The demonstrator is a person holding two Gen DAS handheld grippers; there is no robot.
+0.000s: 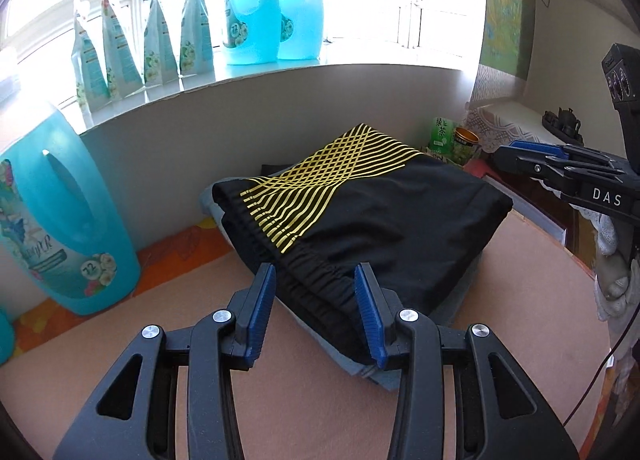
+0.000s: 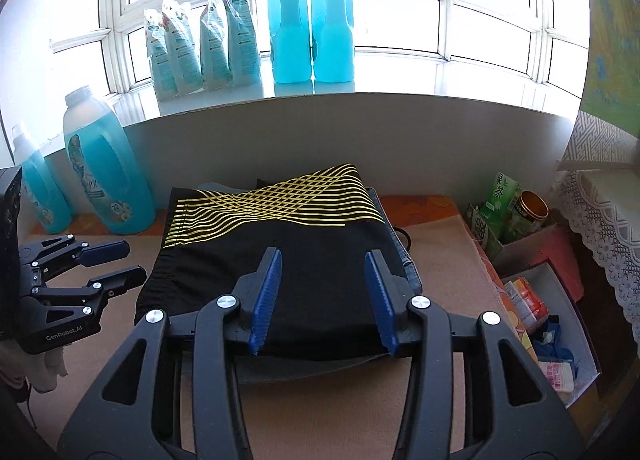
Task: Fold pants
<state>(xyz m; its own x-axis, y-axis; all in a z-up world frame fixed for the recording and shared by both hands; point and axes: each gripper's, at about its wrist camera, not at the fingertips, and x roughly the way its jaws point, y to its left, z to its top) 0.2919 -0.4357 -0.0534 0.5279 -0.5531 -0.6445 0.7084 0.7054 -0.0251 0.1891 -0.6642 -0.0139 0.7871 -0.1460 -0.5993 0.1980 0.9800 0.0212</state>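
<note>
Black pants (image 1: 384, 212) with yellow crossing stripes lie folded into a flat rectangle on top of a grey folded garment (image 1: 360, 368) on the tan table. They also show in the right wrist view (image 2: 304, 272). My left gripper (image 1: 316, 272) is open and empty, its fingers just above the elastic waistband. It shows at the left of the right wrist view (image 2: 132, 262). My right gripper (image 2: 324, 256) is open and empty, above the near edge of the pants. It shows at the right of the left wrist view (image 1: 504, 154).
Blue detergent bottles (image 2: 110, 176) stand on the table at left, and more bottles (image 2: 312, 20) and pouches (image 2: 200, 48) on the windowsill. Green tea cartons and a can (image 2: 516, 208) and an open box of items (image 2: 552, 340) sit at right.
</note>
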